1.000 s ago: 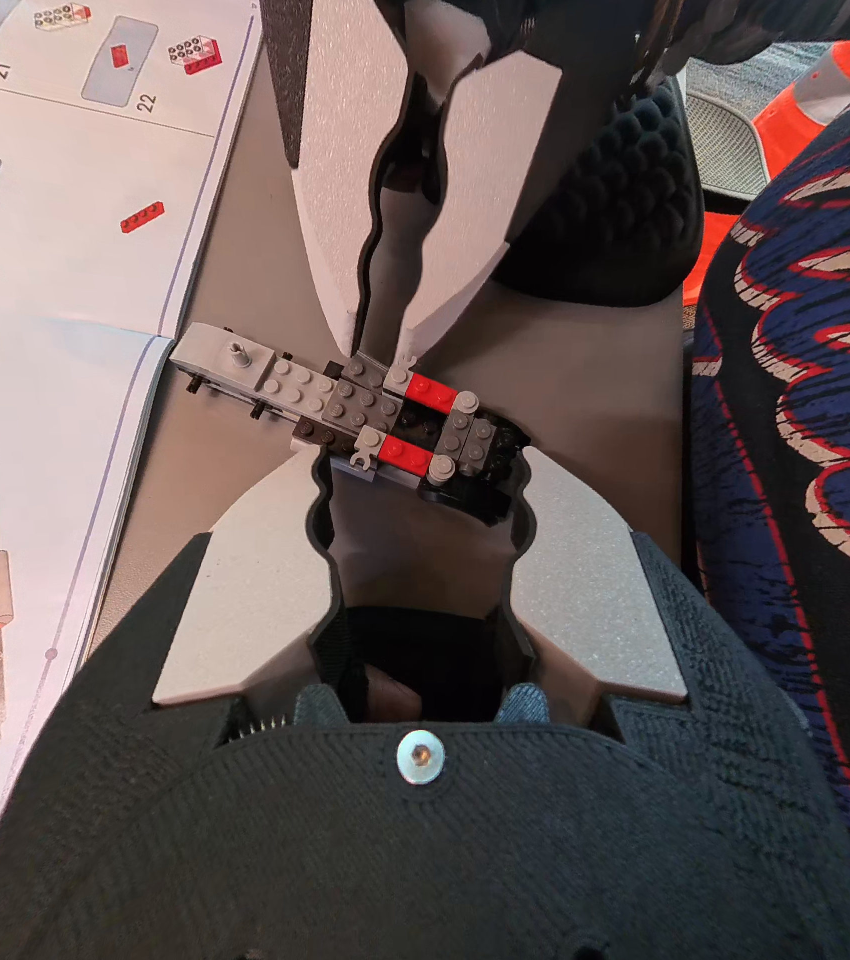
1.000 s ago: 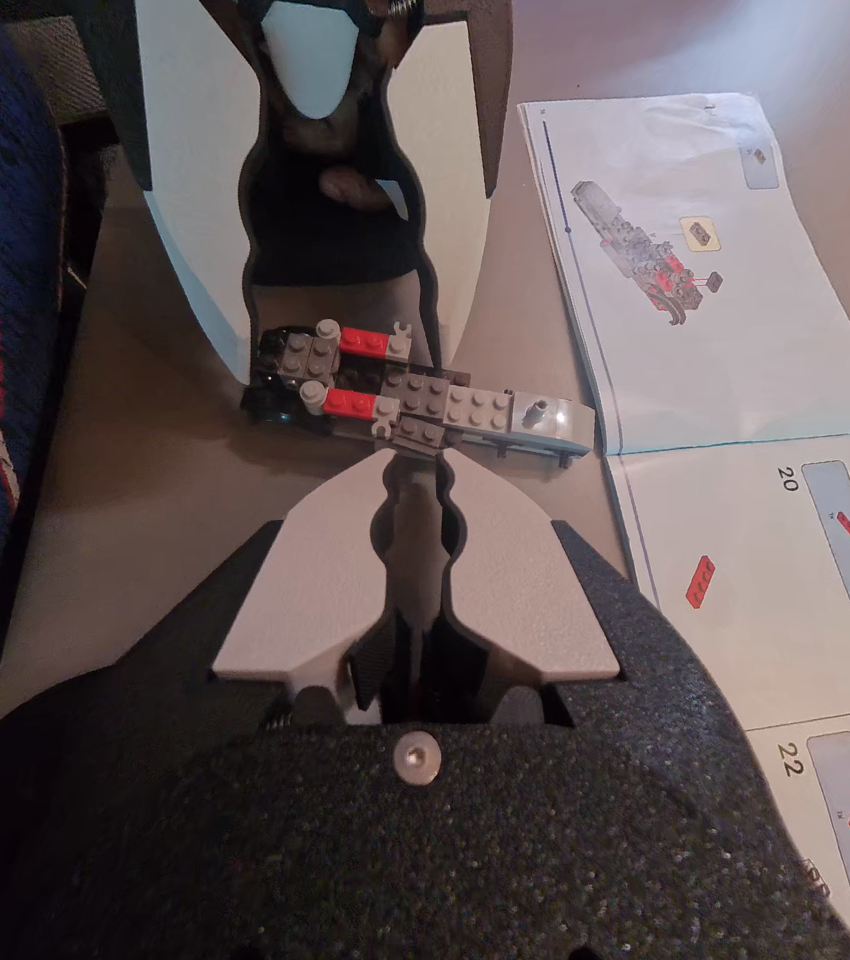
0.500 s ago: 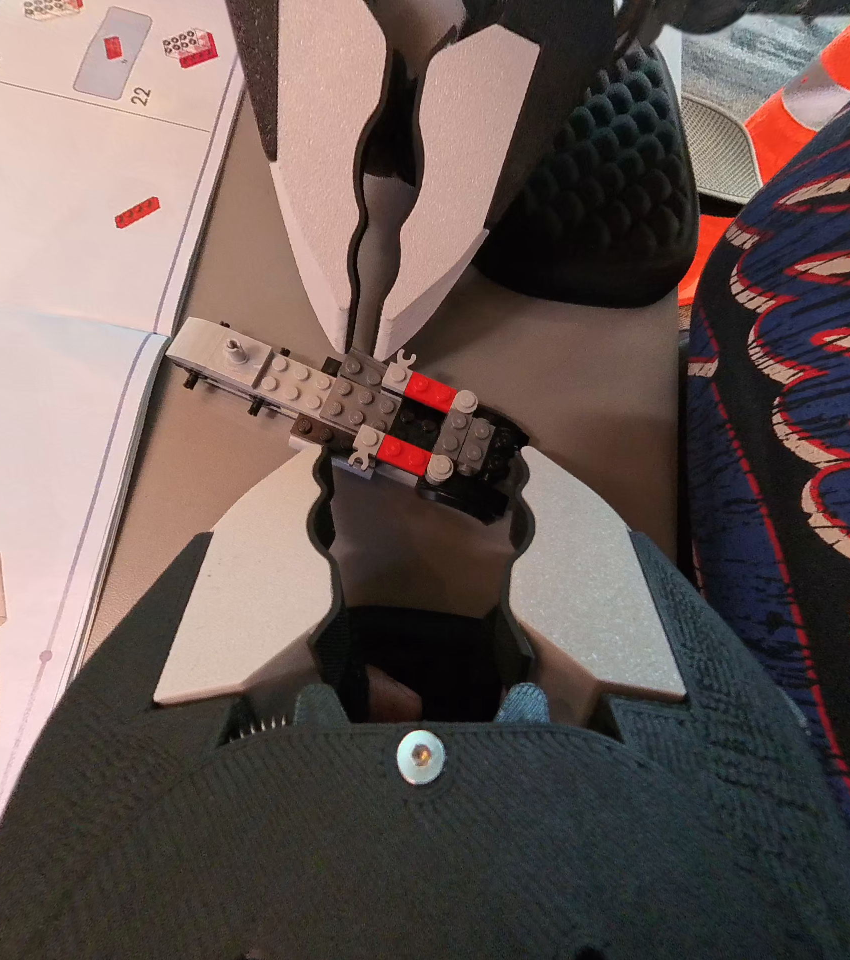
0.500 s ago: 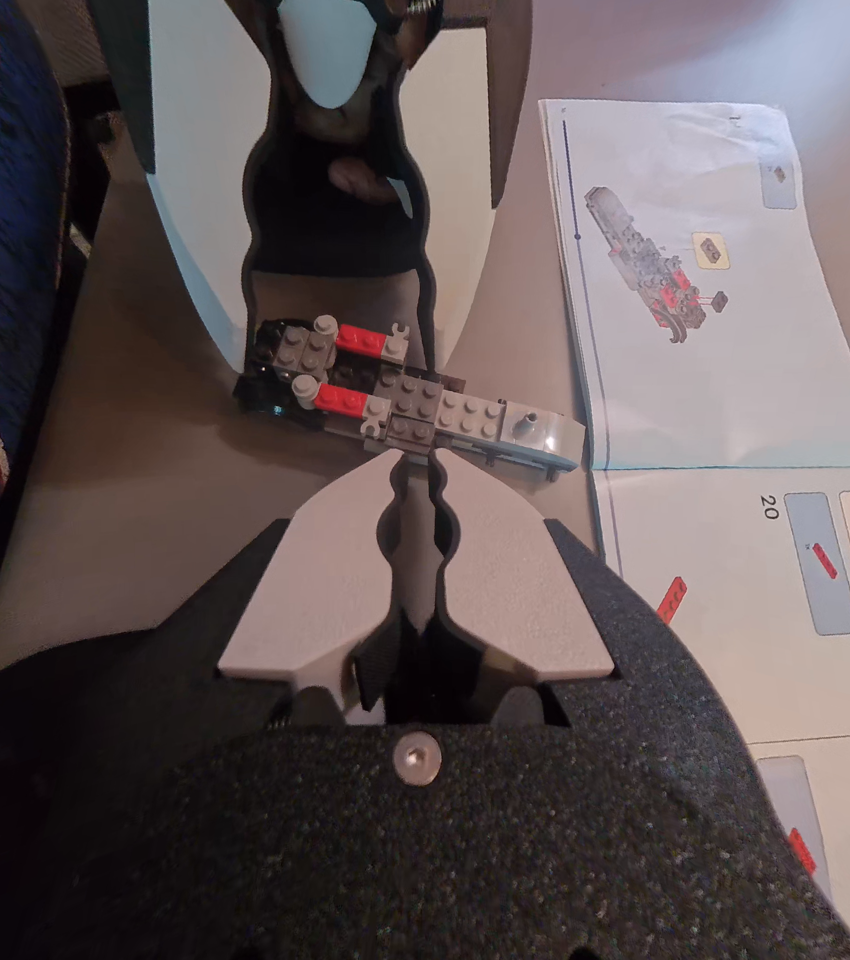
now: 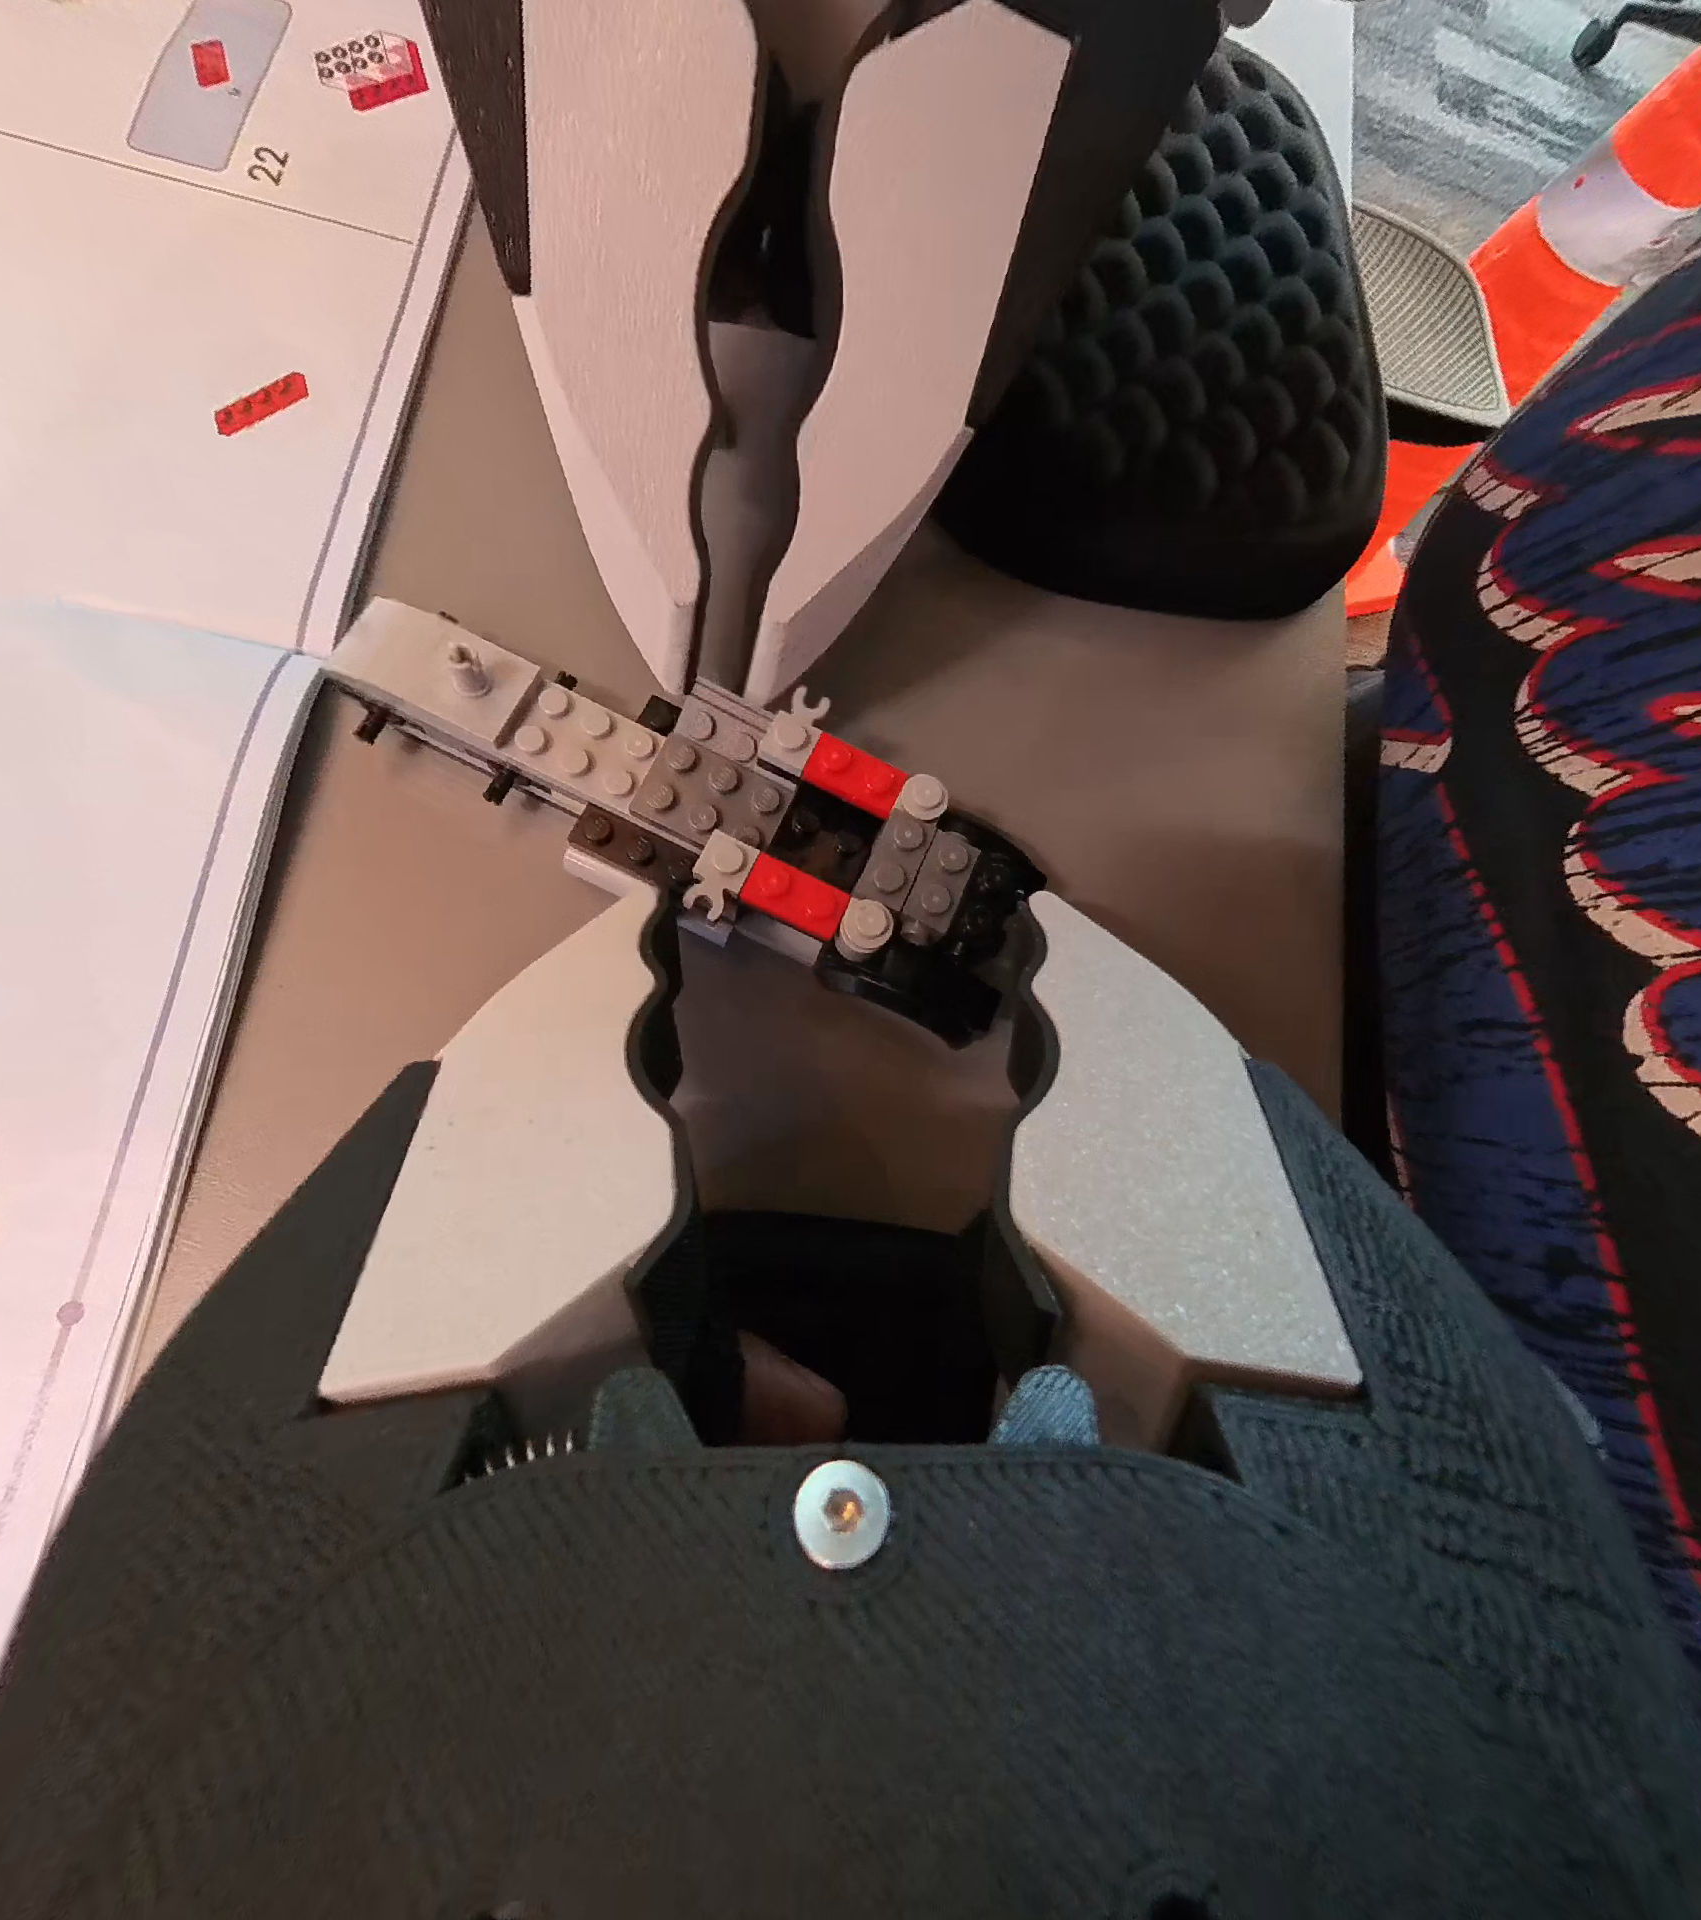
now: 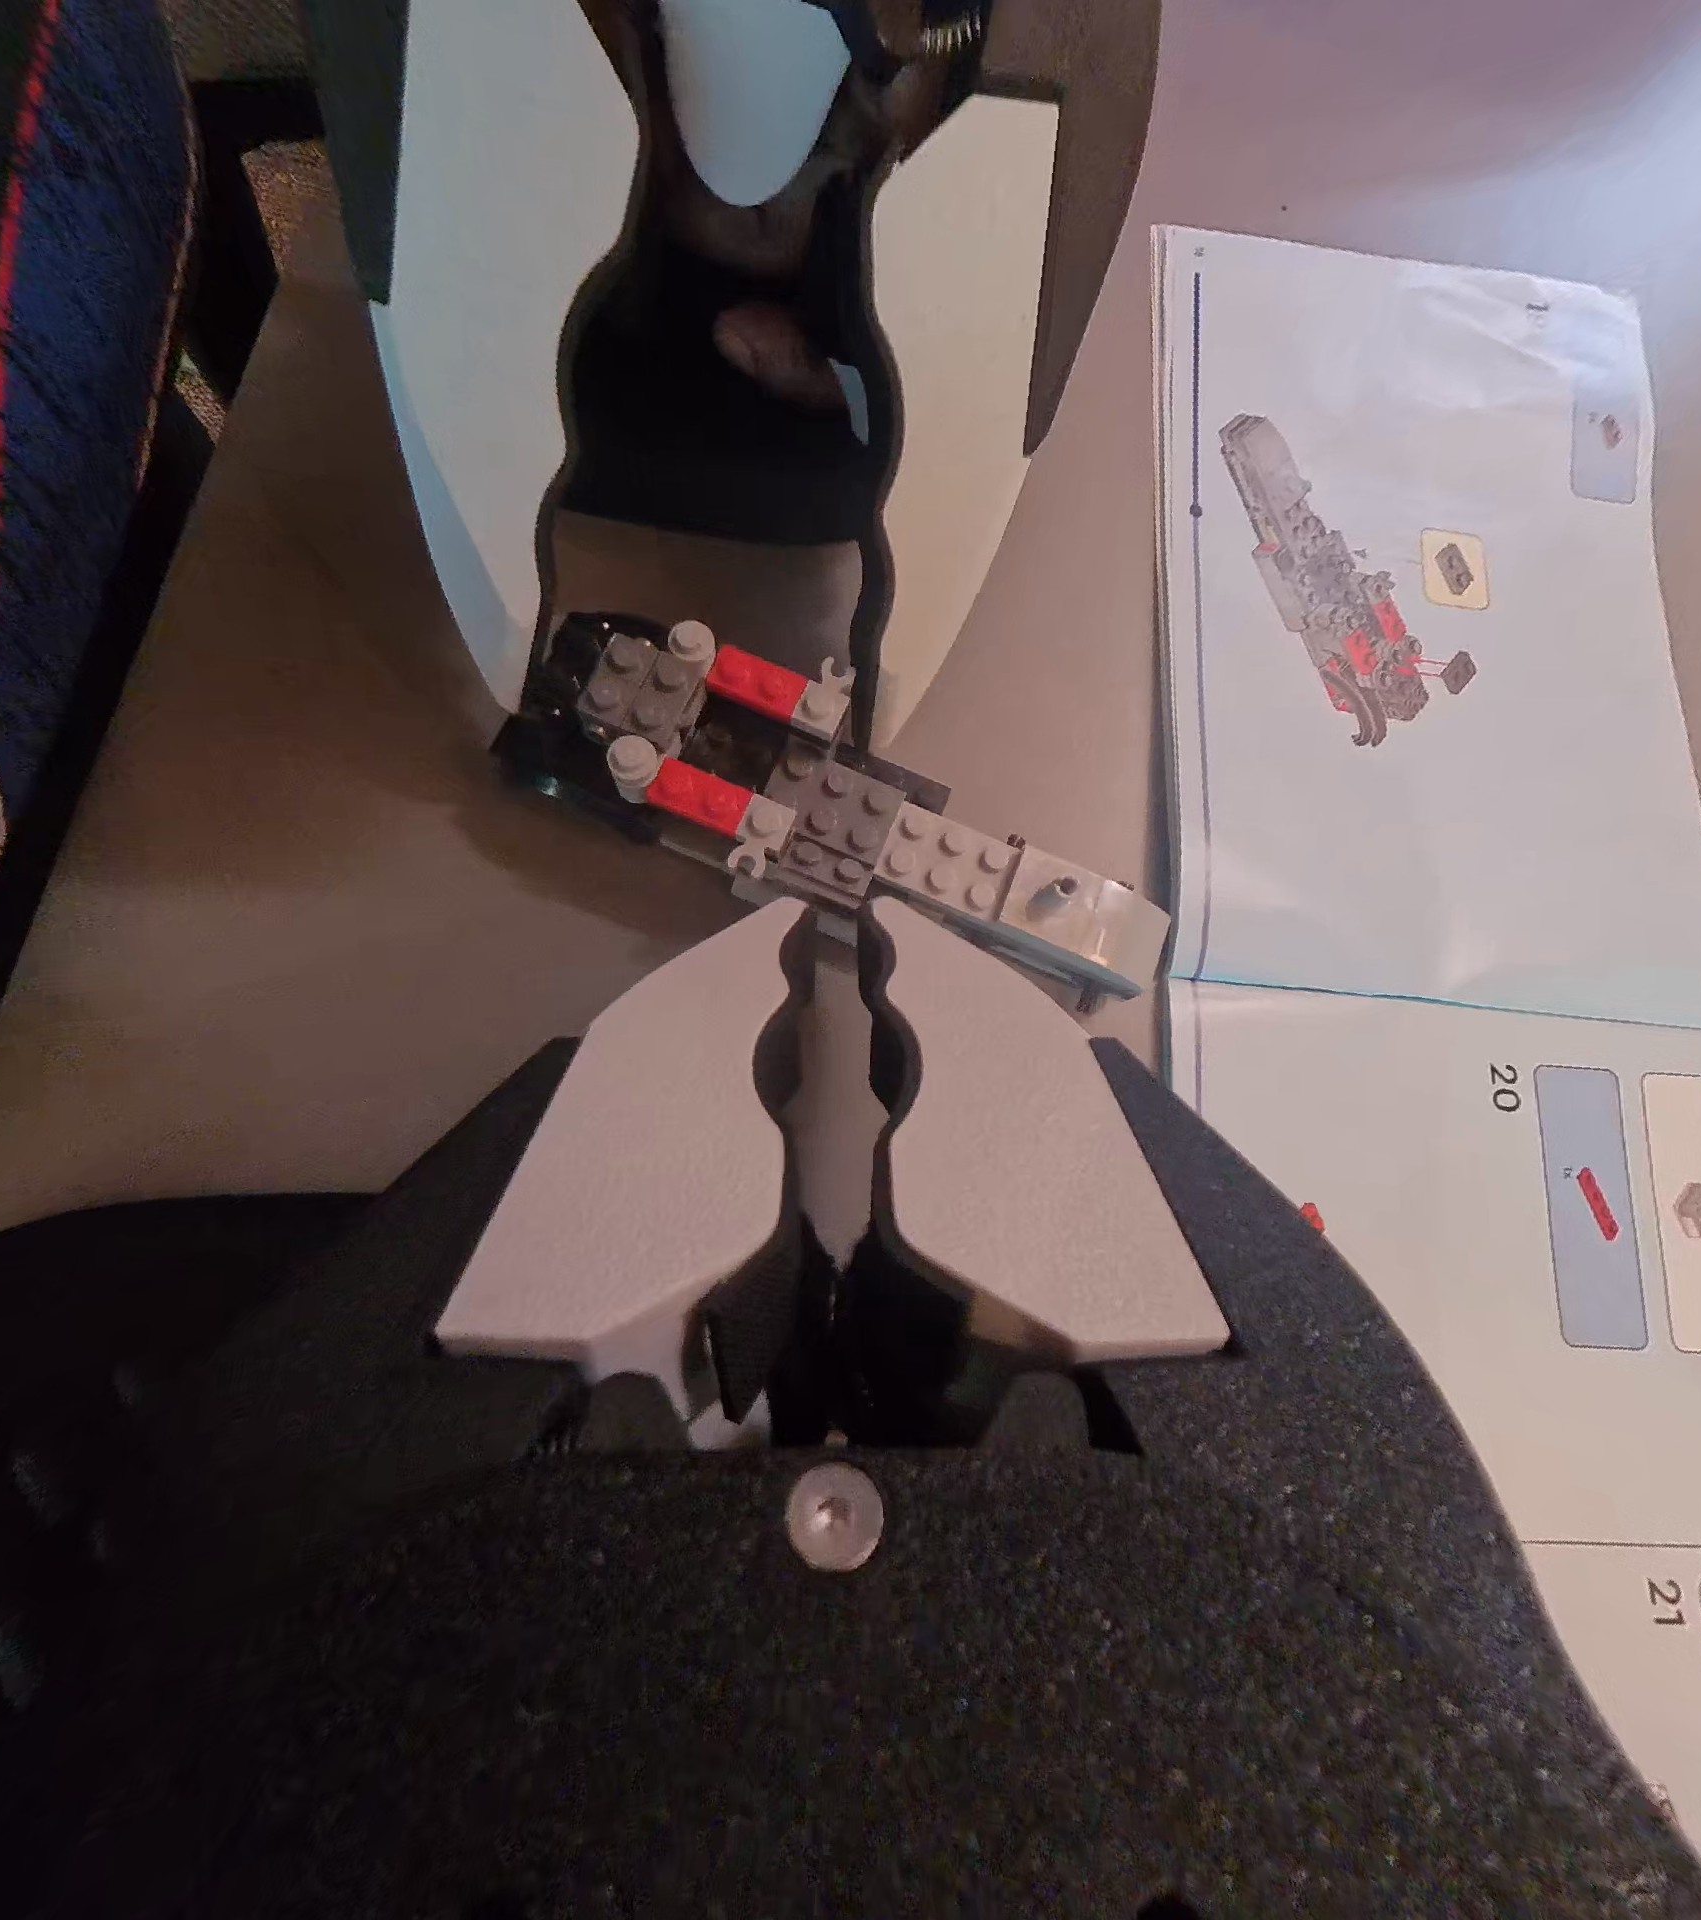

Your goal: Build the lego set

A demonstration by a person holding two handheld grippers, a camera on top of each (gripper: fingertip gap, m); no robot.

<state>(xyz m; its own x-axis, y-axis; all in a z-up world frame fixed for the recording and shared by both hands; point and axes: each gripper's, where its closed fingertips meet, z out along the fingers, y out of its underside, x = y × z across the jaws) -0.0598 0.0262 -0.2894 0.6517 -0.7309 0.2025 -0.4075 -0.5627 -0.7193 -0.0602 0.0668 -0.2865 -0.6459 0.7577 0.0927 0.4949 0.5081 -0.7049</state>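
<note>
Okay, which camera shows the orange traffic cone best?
The left wrist view: the orange and white traffic cone stands at the top right, beyond the patterned blue sleeve. The right wrist view shows no cone.

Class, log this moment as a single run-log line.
left tongs: open, straddling lego model black end | right tongs: nearly closed at dark grey plate | model on table | manual open beside

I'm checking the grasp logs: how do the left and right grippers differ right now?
The left gripper is spread wide around the model's black-and-red end; the right gripper is pinched nearly shut at its grey middle. The left's fingers flank the model; the right's tips meet its edge. Both share grey fingers on black bodies.
</note>
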